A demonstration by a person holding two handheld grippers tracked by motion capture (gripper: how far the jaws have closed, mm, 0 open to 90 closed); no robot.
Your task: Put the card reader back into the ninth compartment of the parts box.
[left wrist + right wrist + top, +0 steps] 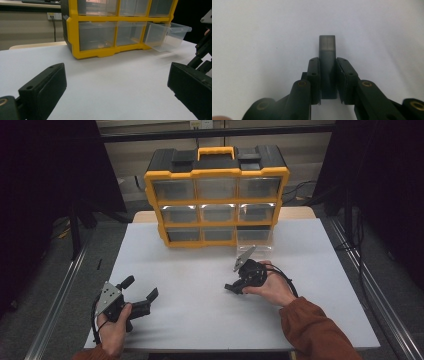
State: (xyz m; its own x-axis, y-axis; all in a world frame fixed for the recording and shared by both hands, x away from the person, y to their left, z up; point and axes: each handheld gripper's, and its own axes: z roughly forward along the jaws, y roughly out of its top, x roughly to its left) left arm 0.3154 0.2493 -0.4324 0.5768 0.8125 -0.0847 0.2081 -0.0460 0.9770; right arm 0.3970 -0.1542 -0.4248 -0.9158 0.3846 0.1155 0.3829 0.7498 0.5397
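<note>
Right tongs [327, 82] are gripping a small grey block [327, 50] over the worktop [200, 270]; left tongs [141, 295] are resting released. The far-right drawer [167, 35] is standing open, likely awaiting the block.

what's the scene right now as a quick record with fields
right gripper: fingers shut on a small dark grey block, low over the table
left gripper: fingers wide apart, nothing between them
organizer: yellow and black, nine clear drawers, at the table's far edge
open drawer: bottom right, pulled out, contents not visible
</note>
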